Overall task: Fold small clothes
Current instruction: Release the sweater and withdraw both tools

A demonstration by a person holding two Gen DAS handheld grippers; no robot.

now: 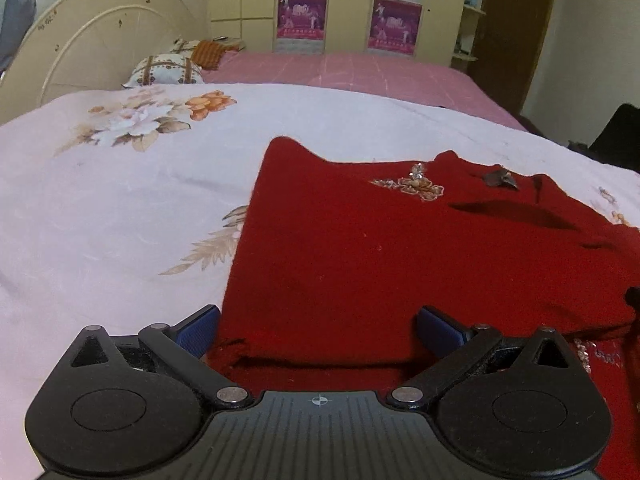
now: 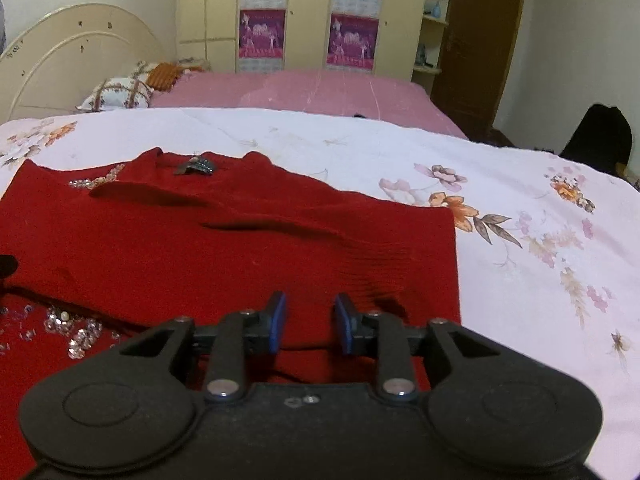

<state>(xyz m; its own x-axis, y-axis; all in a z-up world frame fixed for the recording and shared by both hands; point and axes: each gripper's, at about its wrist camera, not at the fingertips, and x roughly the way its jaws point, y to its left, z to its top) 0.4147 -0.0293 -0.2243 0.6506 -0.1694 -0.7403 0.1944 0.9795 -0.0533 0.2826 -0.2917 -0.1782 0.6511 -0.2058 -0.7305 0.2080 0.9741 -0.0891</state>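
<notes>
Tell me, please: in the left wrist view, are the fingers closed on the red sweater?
No. The left gripper has its blue fingers spread wide apart above the red sweater, pinching no fabric.

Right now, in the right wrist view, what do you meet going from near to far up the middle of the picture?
Right hand-held gripper → red sweater → dark brooch at its neckline → white floral quilt → pink bedspread → cream wardrobe with purple posters.
</notes>
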